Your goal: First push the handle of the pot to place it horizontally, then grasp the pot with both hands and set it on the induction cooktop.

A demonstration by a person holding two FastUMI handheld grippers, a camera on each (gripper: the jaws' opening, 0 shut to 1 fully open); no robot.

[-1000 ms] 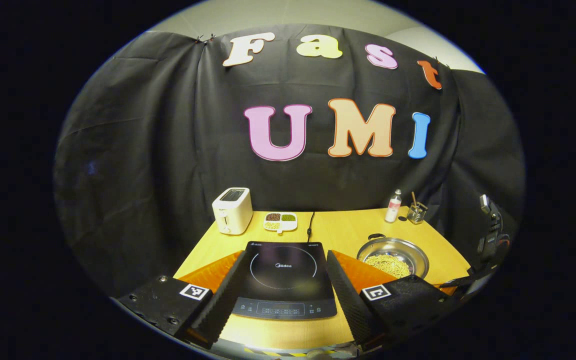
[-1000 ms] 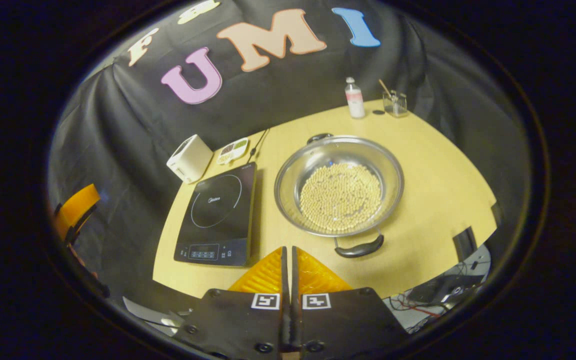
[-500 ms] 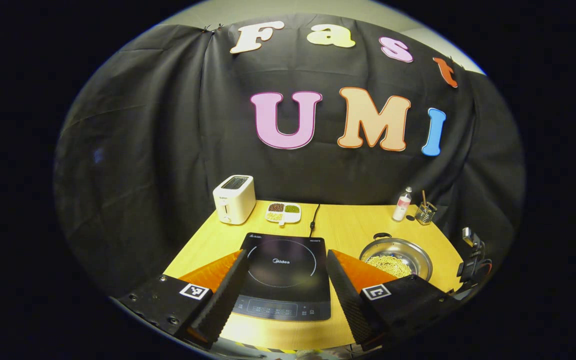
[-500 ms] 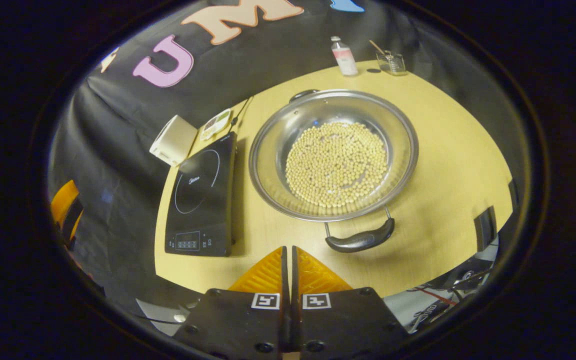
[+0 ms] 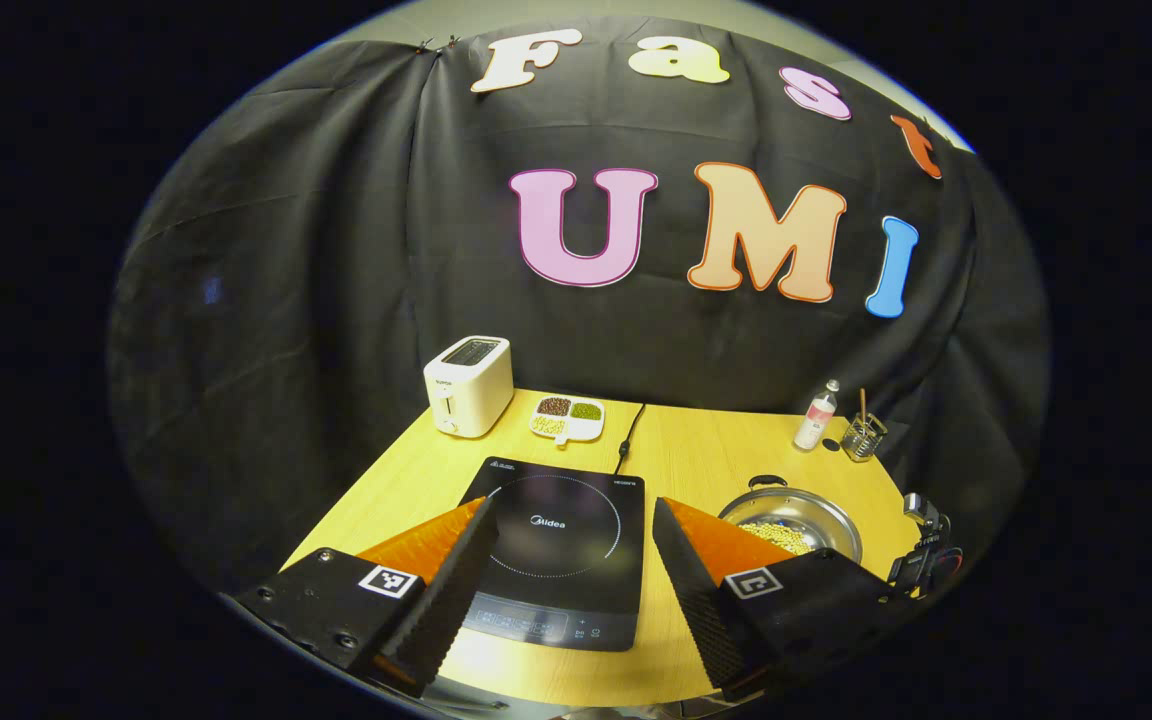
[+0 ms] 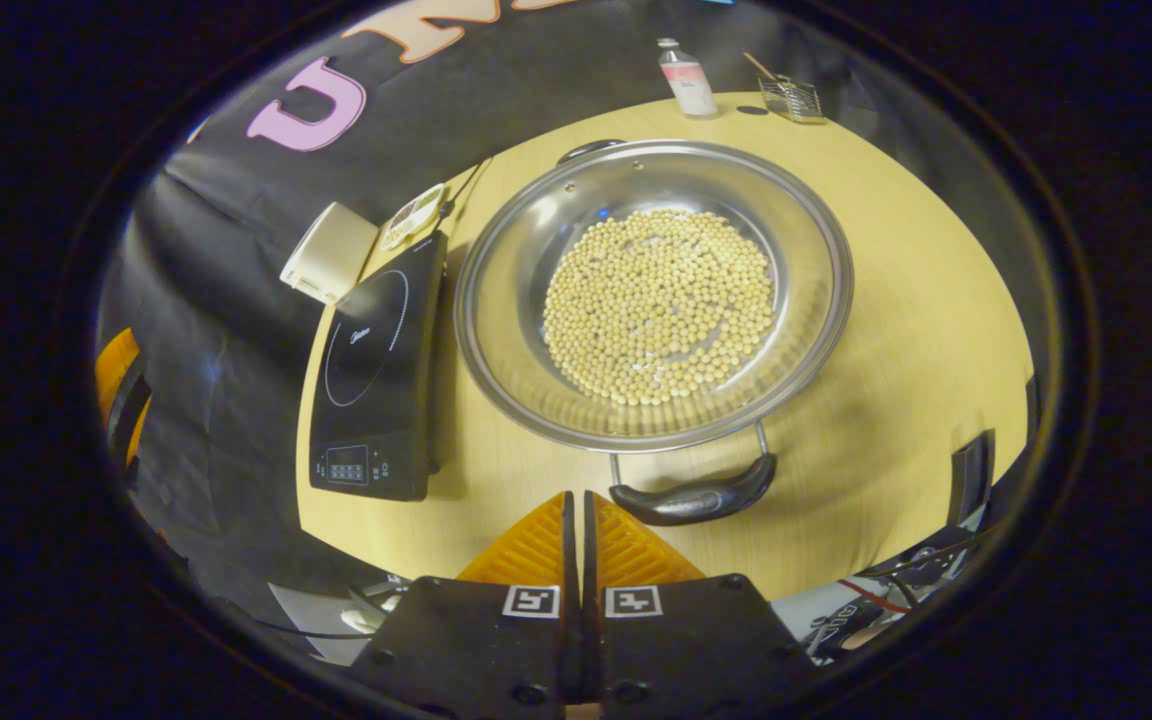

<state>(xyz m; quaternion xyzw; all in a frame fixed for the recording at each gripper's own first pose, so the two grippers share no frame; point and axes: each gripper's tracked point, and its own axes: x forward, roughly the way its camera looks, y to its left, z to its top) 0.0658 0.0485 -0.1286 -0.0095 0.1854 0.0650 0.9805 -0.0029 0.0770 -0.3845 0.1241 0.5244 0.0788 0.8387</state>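
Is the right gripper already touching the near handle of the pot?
Apart. In the right gripper view, bare table shows between the shut right gripper and the near handle of the pot.

1. A white toaster [image 5: 467, 385] is set on the desk [image 5: 706, 455] at its far edge, toward 10 o'clock.
2. A divided dish [image 5: 567, 419] is placed just beside it.
3. A bottle [image 5: 817, 415] and a glass [image 5: 861, 437] are stood near each other toward 2 o'clock.

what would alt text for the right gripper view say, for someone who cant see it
Seen from above, a steel pot holding pale beans sits on a wooden table, its near black handle just ahead of the shut right gripper. A black induction cooktop lies beside the pot, with a white toaster beyond it.
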